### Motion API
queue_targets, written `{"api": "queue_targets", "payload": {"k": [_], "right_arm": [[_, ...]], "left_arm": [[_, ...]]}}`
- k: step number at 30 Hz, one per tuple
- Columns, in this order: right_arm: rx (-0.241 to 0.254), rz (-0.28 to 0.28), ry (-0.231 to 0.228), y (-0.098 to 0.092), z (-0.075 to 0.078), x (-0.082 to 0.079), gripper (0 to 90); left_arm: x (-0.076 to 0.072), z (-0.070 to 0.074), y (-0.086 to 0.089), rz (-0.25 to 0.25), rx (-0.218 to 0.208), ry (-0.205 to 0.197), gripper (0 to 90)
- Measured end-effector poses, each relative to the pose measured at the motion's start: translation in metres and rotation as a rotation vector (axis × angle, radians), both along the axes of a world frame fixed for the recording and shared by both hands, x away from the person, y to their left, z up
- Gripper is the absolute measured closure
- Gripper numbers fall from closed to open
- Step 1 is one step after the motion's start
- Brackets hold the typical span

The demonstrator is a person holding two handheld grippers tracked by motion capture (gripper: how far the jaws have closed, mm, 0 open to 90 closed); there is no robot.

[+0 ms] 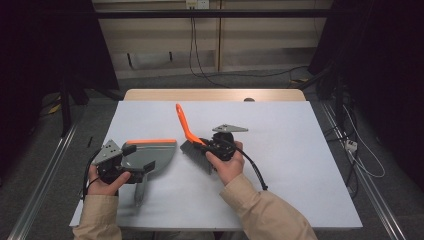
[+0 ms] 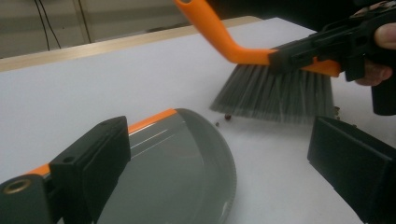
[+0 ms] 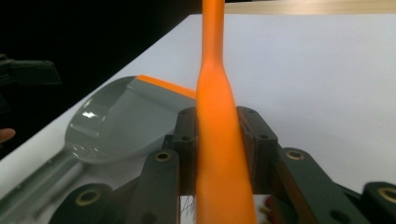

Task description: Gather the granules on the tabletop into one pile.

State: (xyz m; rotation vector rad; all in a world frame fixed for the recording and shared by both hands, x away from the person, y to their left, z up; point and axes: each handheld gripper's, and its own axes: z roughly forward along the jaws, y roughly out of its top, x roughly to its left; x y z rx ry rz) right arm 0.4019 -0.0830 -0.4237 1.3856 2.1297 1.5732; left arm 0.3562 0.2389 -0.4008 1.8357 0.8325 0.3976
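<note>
- High view: even overhead light makes the white table [image 1: 300,150] bright, while the room's sides sink into black
- Soft, short shadows lie under the dustpan [image 1: 150,155] and brush [image 1: 192,140]
- Left gripper view: its near black jaws are blurred; the bristles are sharper
- Right gripper view: the orange handle [image 3: 217,116] is soft and close; pale glare streaks the dustpan [image 3: 107,126]

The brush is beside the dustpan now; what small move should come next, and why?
Probably sweep the brush a little toward the dustpan: small crumbs lie between bristles and pan mouth, and the right gripper clamps the handle.
</note>
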Motion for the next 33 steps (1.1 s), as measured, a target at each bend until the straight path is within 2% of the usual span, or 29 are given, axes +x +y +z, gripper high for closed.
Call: {"api": "queue_targets", "payload": {"k": [4,5,6,7,9,13,18,28,33], "right_arm": [[-0.013,0.006,0.016,0.017,-0.009,0.007,71.2],[-0.03,0.0,0.029,0.02,-0.012,0.009,71.3],[-0.048,-0.017,0.015,0.021,-0.015,0.01,71.2],[-0.048,-0.024,0.02,0.02,-0.016,0.012,71.1],[-0.037,-0.039,0.053,0.015,-0.016,0.015,71.0],[-0.063,-0.06,0.055,0.004,-0.016,0.013,70.8],[-0.042,-0.111,0.082,-0.016,-0.018,0.006,70.7],[-0.066,-0.151,0.074,-0.041,-0.017,-0.006,70.4],[-0.061,-0.175,0.085,-0.054,-0.017,-0.01,70.4]], "left_arm": [[0.0,-0.001,0.001,0.004,-0.004,0.003,5.8],[0.0,0.0,0.001,0.004,-0.005,0.002,5.9],[0.0,0.0,0.001,0.004,-0.005,0.001,5.9],[0.0,0.0,0.001,0.004,-0.006,0.001,5.9],[0.0,0.0,0.001,0.003,-0.004,0.001,5.9],[0.0,0.0,0.001,0.001,0.001,-0.003,5.9],[-0.001,0.0,0.0,0.0,0.003,-0.004,5.9],[-0.001,0.002,-0.002,-0.006,0.004,-0.009,5.9],[-0.001,0.001,-0.003,-0.008,0.009,-0.007,5.9]]}}
